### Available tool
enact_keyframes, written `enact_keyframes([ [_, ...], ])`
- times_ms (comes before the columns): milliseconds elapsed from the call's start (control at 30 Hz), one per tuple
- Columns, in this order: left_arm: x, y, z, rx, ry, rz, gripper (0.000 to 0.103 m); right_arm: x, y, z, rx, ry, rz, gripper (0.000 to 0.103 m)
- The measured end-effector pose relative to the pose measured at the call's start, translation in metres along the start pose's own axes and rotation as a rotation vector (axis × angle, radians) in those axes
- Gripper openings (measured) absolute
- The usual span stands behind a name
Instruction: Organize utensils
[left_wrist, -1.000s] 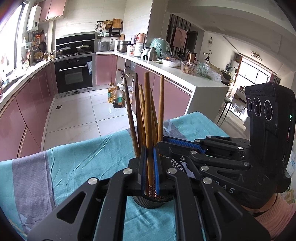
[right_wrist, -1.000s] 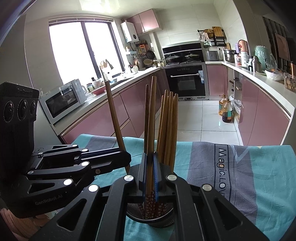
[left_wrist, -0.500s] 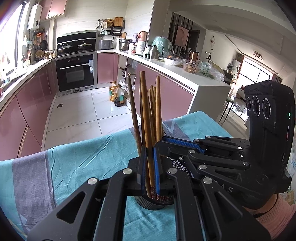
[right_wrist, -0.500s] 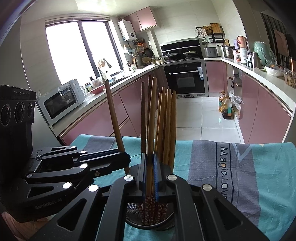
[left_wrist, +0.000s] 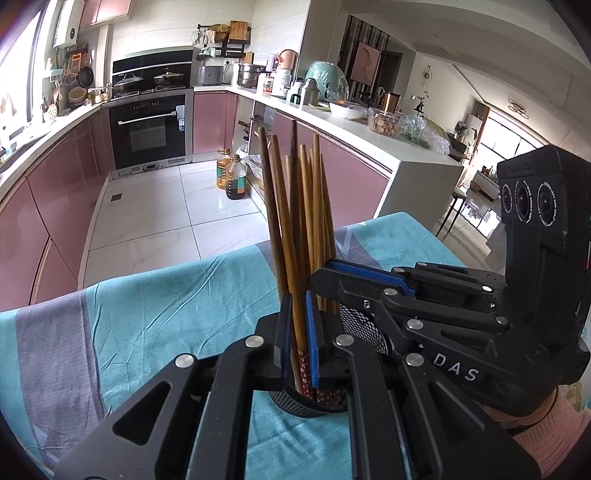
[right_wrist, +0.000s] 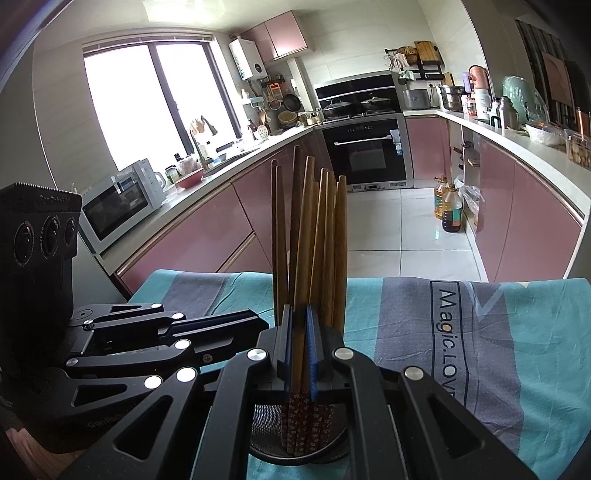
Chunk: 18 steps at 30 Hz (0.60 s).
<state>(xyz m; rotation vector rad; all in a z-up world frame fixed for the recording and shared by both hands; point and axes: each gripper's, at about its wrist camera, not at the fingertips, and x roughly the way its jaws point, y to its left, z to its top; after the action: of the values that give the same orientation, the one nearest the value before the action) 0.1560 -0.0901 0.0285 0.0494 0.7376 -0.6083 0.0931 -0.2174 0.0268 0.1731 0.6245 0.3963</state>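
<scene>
Left gripper (left_wrist: 296, 334) clamped on chopsticks (left_wrist: 295, 221); right gripper (right_wrist: 300, 350) likewise clamped on chopsticks (right_wrist: 308, 236). All upright in mesh cup (right_wrist: 266, 424) on cloth-covered table (left_wrist: 147, 314).

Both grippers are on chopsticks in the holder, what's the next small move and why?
Probably open the left gripper and the right gripper: each is shut on chopsticks whose patterned ends already sit inside the mesh holder, so releasing should leave them standing there.
</scene>
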Motion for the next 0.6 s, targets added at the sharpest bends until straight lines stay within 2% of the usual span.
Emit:
enact_keyframes([
  [200,0.004,0.003,-0.006,-0.015,0.002,-0.002,0.008,0.000,-0.003,-0.003,0.013,0.001,-0.001,0.009],
  [267,0.001,0.005,-0.009,-0.024,-0.004,-0.005,0.012,-0.002,-0.004,-0.005,0.019,0.000,0.003,0.010],
  [367,-0.008,0.008,-0.015,-0.032,-0.031,0.017,0.026,-0.008,-0.005,-0.008,0.019,-0.012,0.005,0.023],
  [433,-0.016,0.010,-0.021,-0.035,-0.055,0.042,0.040,-0.015,-0.003,-0.011,0.008,-0.025,0.002,0.030],
  [467,-0.021,0.013,-0.025,-0.039,-0.075,0.065,0.043,-0.020,-0.001,-0.013,0.000,-0.036,0.000,0.033],
  [533,-0.034,0.017,-0.032,-0.048,-0.109,0.105,0.055,-0.029,0.003,-0.017,-0.010,-0.056,-0.004,0.050],
  [567,-0.040,0.018,-0.036,-0.051,-0.128,0.127,0.059,-0.033,0.005,-0.019,-0.015,-0.067,-0.010,0.055],
  [600,-0.048,0.019,-0.040,-0.051,-0.151,0.154,0.070,-0.037,0.007,-0.022,-0.023,-0.083,-0.018,0.062],
])
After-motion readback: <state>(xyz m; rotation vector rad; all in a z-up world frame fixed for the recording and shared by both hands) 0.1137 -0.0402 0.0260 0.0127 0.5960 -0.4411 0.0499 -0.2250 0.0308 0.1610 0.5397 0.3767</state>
